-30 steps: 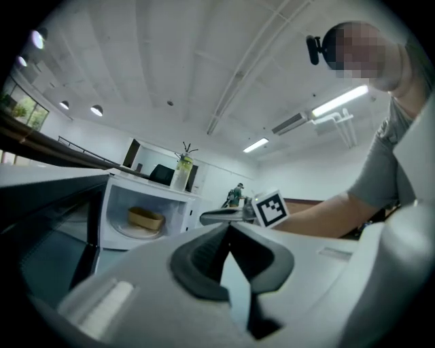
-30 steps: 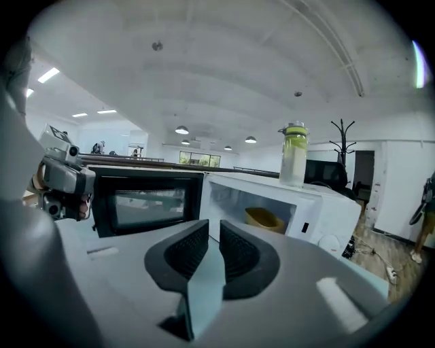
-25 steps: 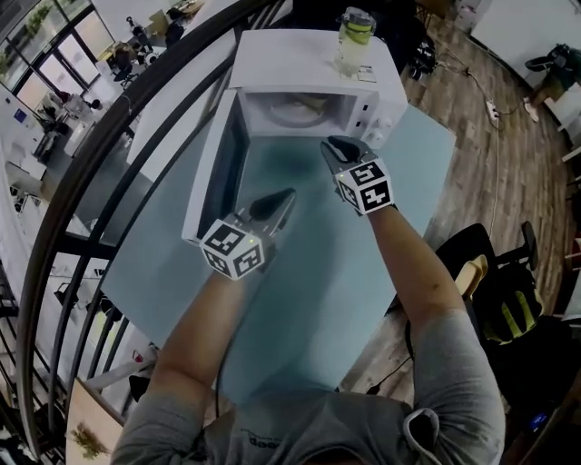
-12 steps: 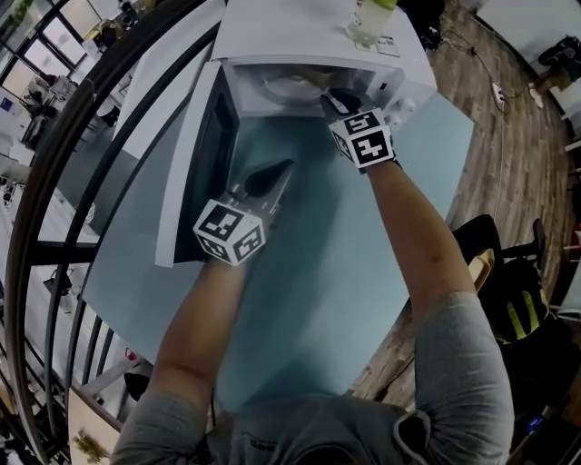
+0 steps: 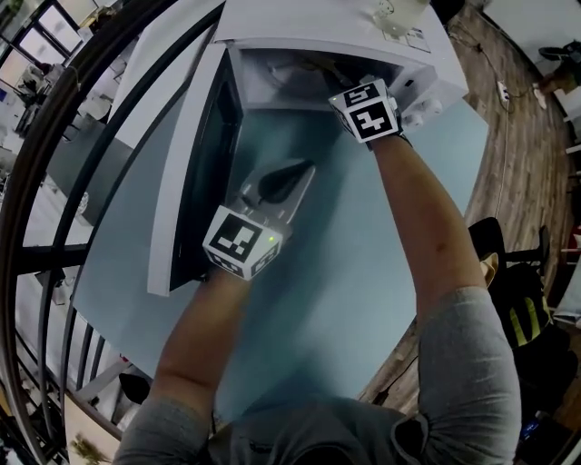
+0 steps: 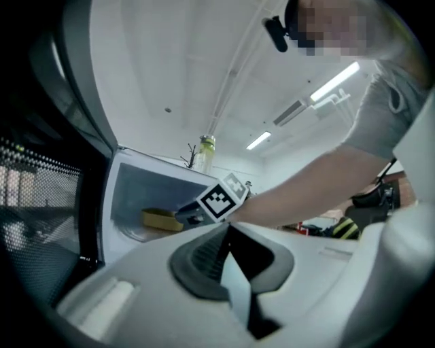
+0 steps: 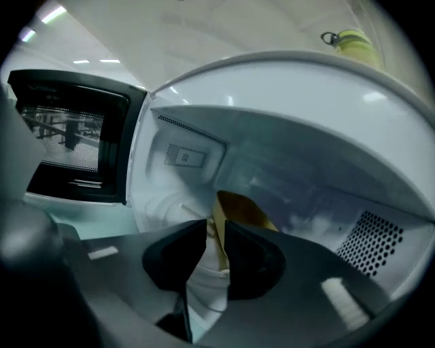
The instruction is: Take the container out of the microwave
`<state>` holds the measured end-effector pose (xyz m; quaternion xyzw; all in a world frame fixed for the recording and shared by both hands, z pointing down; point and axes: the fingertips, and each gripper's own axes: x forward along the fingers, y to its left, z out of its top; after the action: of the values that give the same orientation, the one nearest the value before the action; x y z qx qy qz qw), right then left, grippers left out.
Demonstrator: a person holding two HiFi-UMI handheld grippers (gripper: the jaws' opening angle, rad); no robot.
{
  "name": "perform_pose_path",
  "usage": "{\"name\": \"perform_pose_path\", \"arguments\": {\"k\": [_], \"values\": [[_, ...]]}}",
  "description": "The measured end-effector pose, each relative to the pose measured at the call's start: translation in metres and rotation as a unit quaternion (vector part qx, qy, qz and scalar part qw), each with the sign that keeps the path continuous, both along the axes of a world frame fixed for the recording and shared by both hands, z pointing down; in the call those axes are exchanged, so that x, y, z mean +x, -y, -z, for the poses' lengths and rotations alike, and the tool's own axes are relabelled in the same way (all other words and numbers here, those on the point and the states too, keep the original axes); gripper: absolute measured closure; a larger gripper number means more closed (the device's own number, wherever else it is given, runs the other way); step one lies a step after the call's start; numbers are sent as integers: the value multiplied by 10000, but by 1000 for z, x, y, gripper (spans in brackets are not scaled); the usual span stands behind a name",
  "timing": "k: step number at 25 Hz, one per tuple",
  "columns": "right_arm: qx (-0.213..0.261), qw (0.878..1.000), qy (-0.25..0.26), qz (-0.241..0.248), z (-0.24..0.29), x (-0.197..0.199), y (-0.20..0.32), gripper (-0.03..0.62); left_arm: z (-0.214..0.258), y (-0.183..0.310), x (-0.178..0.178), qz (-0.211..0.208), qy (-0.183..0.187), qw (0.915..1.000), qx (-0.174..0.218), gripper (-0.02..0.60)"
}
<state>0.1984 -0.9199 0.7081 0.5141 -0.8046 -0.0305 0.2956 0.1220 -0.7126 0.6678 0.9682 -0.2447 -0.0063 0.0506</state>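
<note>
The white microwave (image 5: 309, 27) stands open on the teal table, its door (image 5: 186, 173) swung out to the left. A yellow container (image 7: 248, 207) sits on the turntable inside; it also shows in the left gripper view (image 6: 162, 219). My right gripper (image 7: 215, 230) reaches into the cavity. Its jaws are opening, and the container's near rim stands between them without being clearly pressed. In the head view only its marker cube and the back of the right gripper (image 5: 345, 82) show at the cavity mouth. My left gripper (image 5: 298, 171) hovers over the table beside the door, shut and empty.
A bottle with a green lid (image 7: 353, 42) stands on top of the microwave. The open door hems in the left gripper on its left. The teal table (image 5: 363, 245) stretches toward me. A black-and-yellow chair (image 5: 517, 300) stands right of the table, a dark railing on the left.
The right gripper went from over the table in front of the microwave into the cavity, up to the container. The left gripper moved forward beside the door.
</note>
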Motion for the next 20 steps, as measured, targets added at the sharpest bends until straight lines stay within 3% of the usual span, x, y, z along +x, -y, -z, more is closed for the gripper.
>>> {"name": "perform_pose_path", "arguments": {"k": [11,20], "values": [[29,9983,-537,-241,-13,3,34,494,-1,3,-13,51,78,9998,192,558],[-264,9923,-1198,-180,-24,3,46,494,3,0,-11,-12,35,9996,267,558]]}}
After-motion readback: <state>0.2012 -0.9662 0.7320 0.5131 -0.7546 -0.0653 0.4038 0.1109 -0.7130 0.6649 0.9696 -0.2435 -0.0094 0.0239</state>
